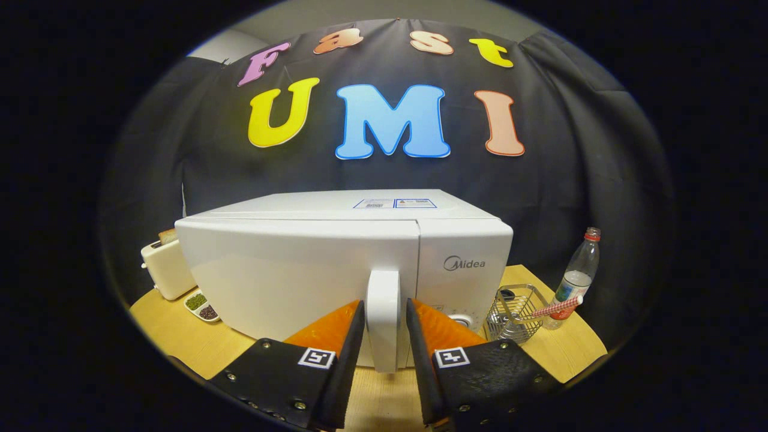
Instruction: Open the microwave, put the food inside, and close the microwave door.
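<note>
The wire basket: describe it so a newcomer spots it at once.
Start at the white microwave on the wooden table. Just past its right side sits the wire basket, beside a clear bottle. It alone is shiny open mesh. The tool straddles the door handle.

You are working in a staged recording booth got up as a kitchen corner: a black cloth wall (600, 150) hangs behind a round wooden table (180, 336) carrying a white microwave (336, 264), a toaster (165, 267), a small dish of grains (202, 306), a wire basket (513, 312) and a plastic bottle (576, 279).
</note>
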`<state>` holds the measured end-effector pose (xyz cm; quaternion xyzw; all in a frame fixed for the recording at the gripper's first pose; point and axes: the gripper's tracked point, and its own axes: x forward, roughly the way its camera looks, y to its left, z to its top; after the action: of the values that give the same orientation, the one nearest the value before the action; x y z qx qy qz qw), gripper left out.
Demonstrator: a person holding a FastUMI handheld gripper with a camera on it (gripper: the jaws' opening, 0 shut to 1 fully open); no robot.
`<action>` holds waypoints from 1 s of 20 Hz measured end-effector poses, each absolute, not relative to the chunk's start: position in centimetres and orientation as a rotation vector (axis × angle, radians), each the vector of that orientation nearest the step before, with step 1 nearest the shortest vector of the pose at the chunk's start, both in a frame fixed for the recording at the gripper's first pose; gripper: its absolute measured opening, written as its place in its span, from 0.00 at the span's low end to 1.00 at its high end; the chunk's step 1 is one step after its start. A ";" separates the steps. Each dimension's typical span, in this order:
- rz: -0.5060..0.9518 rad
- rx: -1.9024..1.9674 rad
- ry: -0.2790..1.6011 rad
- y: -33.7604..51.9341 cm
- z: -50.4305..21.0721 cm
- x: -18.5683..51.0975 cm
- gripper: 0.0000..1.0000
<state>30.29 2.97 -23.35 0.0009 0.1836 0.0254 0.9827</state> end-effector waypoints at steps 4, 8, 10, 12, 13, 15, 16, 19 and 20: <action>0.027 -0.019 0.372 3.1 -23.5 30.2 0.27; 0.070 -0.004 0.423 3.5 -23.6 28.9 0.13; 0.076 -0.046 0.393 3.7 -23.1 27.1 0.13; 0.069 -0.034 0.397 4.2 -22.9 25.5 0.13; 0.067 -0.020 0.403 4.4 -23.0 24.8 0.13; 0.081 0.003 0.423 5.1 -22.9 23.4 0.13; 0.094 0.014 0.433 5.5 -22.7 22.5 0.15; 0.135 0.026 0.448 6.8 -22.4 19.9 0.21; 0.144 0.018 0.451 7.3 -22.4 19.1 0.21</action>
<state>19.05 7.28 -22.36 0.0090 0.2232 0.0715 0.9721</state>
